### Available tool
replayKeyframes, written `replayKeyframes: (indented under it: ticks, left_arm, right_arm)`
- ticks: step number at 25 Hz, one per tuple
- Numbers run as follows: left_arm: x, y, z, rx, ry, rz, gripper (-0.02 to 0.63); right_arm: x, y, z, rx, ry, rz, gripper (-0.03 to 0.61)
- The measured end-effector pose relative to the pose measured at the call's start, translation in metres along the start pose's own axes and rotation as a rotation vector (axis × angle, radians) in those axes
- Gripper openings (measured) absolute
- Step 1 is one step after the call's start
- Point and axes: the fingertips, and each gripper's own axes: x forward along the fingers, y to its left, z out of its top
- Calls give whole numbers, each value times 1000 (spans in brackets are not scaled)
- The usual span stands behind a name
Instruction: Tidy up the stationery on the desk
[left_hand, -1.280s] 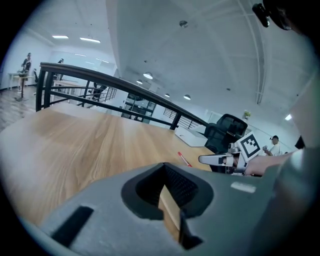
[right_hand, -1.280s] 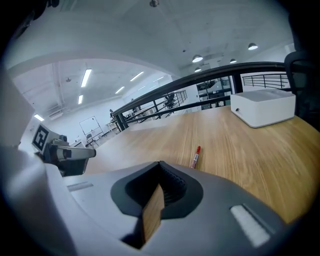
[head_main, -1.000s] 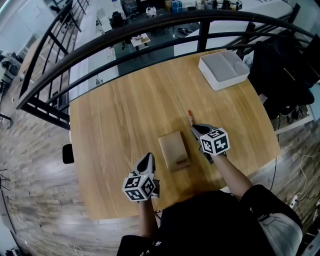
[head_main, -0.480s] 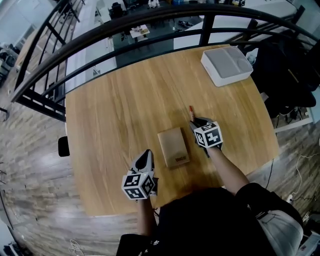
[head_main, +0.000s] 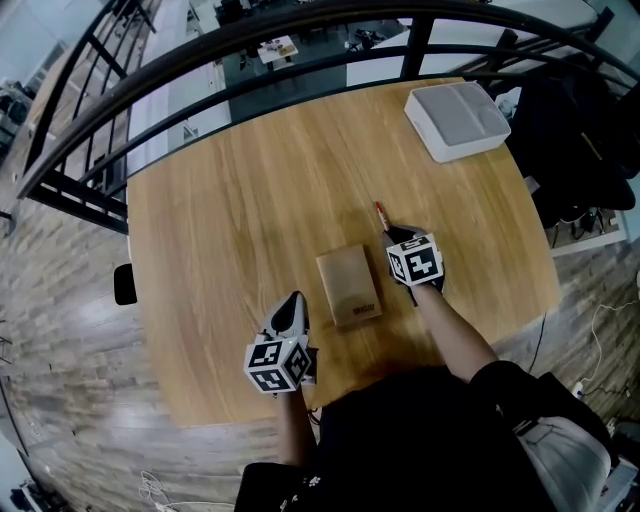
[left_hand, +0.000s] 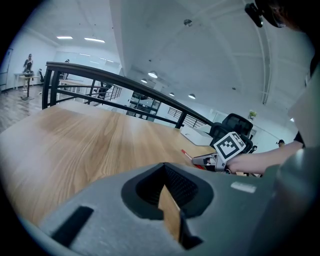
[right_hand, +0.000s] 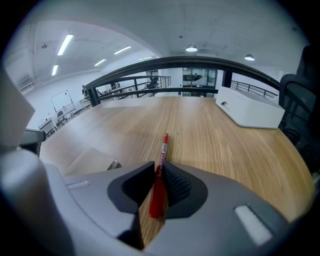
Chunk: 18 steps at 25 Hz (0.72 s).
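A red pen (head_main: 380, 212) lies on the wooden desk (head_main: 230, 200), its far end sticking out ahead of my right gripper (head_main: 398, 236). In the right gripper view the pen (right_hand: 163, 145) runs between the jaws of that gripper (right_hand: 160, 167), which have just been closing and now touch it on both sides. A brown notebook (head_main: 349, 286) lies flat between my two grippers. My left gripper (head_main: 292, 305) is shut and empty, low over the desk to the left of the notebook. It shows up close in the left gripper view (left_hand: 165, 172), pointing toward the pen (left_hand: 186, 154).
A white box (head_main: 457, 120) sits at the desk's far right corner. A black curved railing (head_main: 250, 60) runs behind the desk's far edge. A black chair with dark cloth (head_main: 580, 110) stands off the right side. The person's body is at the near edge.
My right gripper has dropped toward the desk and moved forward over the pen, so less of the pen shows ahead of it. The left gripper stayed where it was.
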Motion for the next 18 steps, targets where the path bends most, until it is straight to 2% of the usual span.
replayKeyframes:
  ticks: [2, 18]
  left_arm:
    - [-2, 1, -1, 0, 1, 0, 0]
    - [-5, -8, 0, 13, -4, -27, 0]
  right_arm:
    - [0, 0, -1, 12, 0, -4, 57]
    - [-26, 12, -13, 129, -46, 16, 55]
